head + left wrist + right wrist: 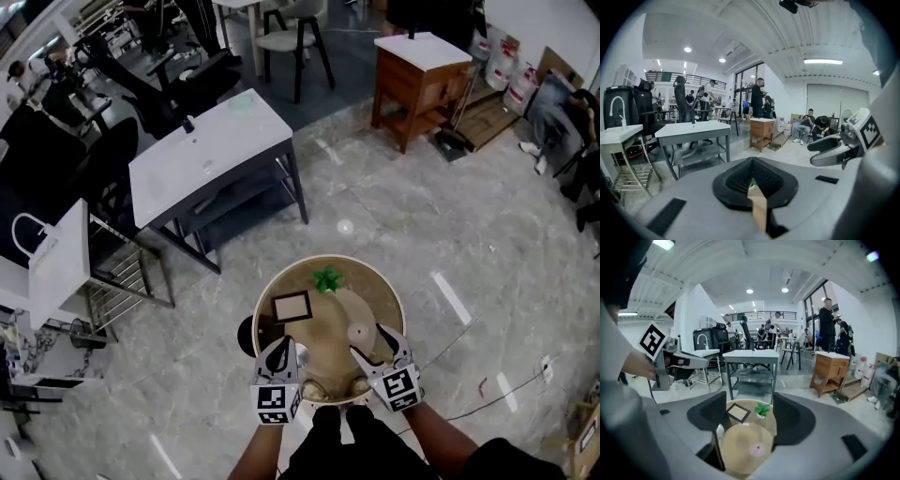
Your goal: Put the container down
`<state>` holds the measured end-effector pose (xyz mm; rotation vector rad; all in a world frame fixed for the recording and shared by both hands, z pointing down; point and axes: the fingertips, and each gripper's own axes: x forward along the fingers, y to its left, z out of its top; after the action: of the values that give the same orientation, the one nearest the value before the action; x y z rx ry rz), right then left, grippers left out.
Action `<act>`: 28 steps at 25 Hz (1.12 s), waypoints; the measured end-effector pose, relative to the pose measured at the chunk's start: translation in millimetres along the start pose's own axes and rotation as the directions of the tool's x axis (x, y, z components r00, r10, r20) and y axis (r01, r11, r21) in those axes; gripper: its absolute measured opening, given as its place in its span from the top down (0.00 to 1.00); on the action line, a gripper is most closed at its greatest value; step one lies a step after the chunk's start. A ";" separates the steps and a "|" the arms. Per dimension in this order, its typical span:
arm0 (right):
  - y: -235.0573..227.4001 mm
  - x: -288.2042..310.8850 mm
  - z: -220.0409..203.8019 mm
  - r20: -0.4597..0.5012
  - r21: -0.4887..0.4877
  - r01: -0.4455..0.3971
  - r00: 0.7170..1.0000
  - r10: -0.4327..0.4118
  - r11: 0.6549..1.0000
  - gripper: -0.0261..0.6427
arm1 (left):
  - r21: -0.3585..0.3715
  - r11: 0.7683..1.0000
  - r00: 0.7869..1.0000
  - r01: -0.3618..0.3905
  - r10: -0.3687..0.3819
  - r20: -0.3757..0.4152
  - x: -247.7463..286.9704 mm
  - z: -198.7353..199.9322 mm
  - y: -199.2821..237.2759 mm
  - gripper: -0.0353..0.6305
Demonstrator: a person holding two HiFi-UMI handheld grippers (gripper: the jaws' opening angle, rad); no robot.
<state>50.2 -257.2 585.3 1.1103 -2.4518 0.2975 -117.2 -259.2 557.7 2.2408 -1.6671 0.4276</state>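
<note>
The container [337, 339] is a wide tan lidded pot with a pale pink knob [757, 449]. It sits on a low round tan top [328, 259] with a raised rim. My right gripper [370, 343] hovers over the pot's near right side. In the right gripper view the lid [743, 444] lies below the jaws of my right gripper [750, 401], which stand open with nothing between the pads. My left gripper [279, 345] is at the top's near left rim. In the left gripper view, my left gripper [751, 180] is shut on a thin tan edge [758, 206], apparently that rim.
A small picture frame [292, 306] and a green plant [327, 278] share the round top. A black disc [245, 336] shows under its left edge. Beyond stand a white table [211, 155], a wooden cabinet [422, 75], a white faucet stand [56, 253], chairs and several people.
</note>
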 end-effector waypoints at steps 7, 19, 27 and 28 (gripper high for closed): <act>9.4 -49.9 78.1 0.148 -0.066 0.027 0.989 -0.017 0.997 0.62 | -0.008 1.000 0.997 0.023 -0.022 0.078 -29.8 49.7 -19.2 0.95; 7.1 -77.7 142.4 0.272 -0.114 0.123 0.958 -0.088 0.986 0.83 | -0.011 0.999 0.991 0.032 -0.030 0.127 -59.7 80.0 -15.0 0.95; 2.1 -81.8 163.6 0.353 -0.127 0.211 0.923 -0.155 0.969 0.96 | -0.020 0.998 0.989 0.053 -0.050 0.141 -60.3 84.8 -11.2 0.95; 3.0 -82.7 165.7 0.359 -0.130 0.214 0.920 -0.155 0.968 0.96 | -0.019 0.998 0.988 0.054 -0.051 0.147 -60.9 87.4 -11.0 0.95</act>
<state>47.7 -260.6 400.2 1.4064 -2.5817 -0.1775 -119.0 -240.3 452.3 2.3437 -1.6697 0.2350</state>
